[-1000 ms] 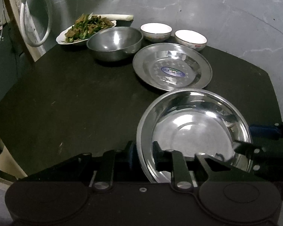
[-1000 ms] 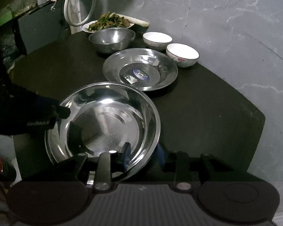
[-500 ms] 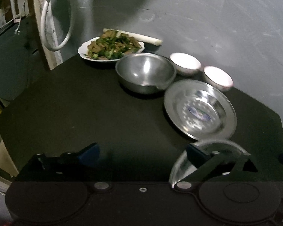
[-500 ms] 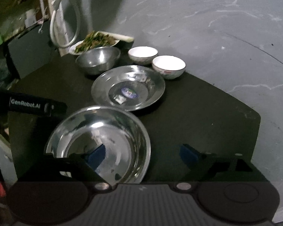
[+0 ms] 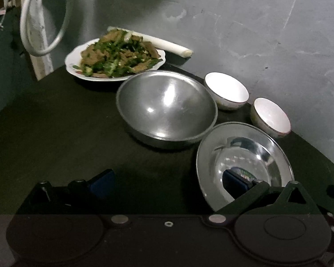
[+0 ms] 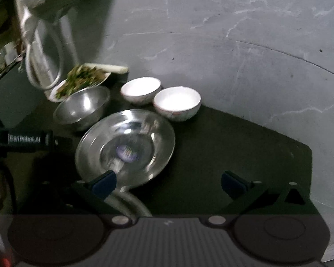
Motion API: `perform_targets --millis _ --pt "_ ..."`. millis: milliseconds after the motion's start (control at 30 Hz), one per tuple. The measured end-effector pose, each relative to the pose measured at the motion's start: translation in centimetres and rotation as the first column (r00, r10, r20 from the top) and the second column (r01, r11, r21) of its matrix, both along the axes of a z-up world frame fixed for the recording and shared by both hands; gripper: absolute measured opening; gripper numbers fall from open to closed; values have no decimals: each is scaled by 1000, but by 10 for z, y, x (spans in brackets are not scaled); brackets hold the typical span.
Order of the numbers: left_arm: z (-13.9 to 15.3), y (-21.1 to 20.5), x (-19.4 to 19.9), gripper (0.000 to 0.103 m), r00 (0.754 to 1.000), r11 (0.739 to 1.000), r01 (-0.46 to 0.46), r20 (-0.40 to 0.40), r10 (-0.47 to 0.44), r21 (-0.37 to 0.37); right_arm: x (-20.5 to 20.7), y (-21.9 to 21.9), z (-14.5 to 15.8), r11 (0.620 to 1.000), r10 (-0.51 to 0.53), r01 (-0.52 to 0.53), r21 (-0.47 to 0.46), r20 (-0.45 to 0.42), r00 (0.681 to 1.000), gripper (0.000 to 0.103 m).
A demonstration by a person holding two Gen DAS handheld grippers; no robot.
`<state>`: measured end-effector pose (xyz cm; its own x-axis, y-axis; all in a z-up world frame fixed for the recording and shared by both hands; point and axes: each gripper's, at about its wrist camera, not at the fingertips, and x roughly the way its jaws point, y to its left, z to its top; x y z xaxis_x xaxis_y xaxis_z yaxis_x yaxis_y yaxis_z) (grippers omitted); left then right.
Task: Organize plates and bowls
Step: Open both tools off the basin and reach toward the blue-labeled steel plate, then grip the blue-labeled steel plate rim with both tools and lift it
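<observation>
A shallow steel plate (image 5: 256,155) with a sticker lies on the dark table, also in the right wrist view (image 6: 126,142). Behind it stand a deep steel bowl (image 5: 167,106) (image 6: 82,106) and two white bowls (image 5: 227,89) (image 5: 270,115), seen too in the right wrist view (image 6: 141,89) (image 6: 177,101). My left gripper (image 5: 169,182) is open and empty, its right finger over the plate. My right gripper (image 6: 169,183) is open and empty; a second steel dish's rim (image 6: 131,200) shows just below its left finger.
A white plate of cooked greens (image 5: 115,60) sits at the table's far edge with a white leek stalk (image 5: 167,44) behind it. A white hose loop (image 5: 40,26) hangs at the left. The grey wall (image 5: 256,33) bounds the back. The table edge (image 6: 309,166) drops off at right.
Both grippers let go of the near steel dish, opened wide, and moved forward toward the far dishes. The near dish has slid almost out of view.
</observation>
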<state>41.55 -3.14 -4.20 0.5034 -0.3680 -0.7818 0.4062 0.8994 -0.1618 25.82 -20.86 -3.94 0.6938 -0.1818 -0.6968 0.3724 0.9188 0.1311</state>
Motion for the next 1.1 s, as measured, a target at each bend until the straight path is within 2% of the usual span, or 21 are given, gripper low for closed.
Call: perform_targets --millis 333,500,633,733,767,933,1000,1100 --pt "-16 -11 19 102 998 999 10 -59 -12 -33 45 -17 -18 998 -28 29 47 -24 999 100" --pt "-17 -13 19 100 997 998 15 -77 -19 -56 52 -14 -25 996 -22 26 85 -43 999 87" --pt "-16 -15 17 88 997 997 35 -68 -39 -65 55 -13 -29 991 -24 30 127 -50 998 77" --pt "-14 -17 14 75 996 995 50 -72 -56 -84 55 -13 -31 988 -29 37 148 -56 998 64" --pt "-14 -18 14 72 995 995 53 -73 -60 -90 55 -12 -31 988 -29 37 152 -54 998 57" --pt "-14 -23 12 31 992 990 91 -80 -100 -110 55 -10 -31 989 -27 35 146 -52 998 40" --pt "-14 -26 11 29 992 990 96 -75 -104 -107 55 -10 -31 989 -33 40 139 -54 998 32" --pt "-14 -27 11 23 991 990 95 -85 -104 -104 53 -13 -31 989 -47 54 139 -55 997 27"
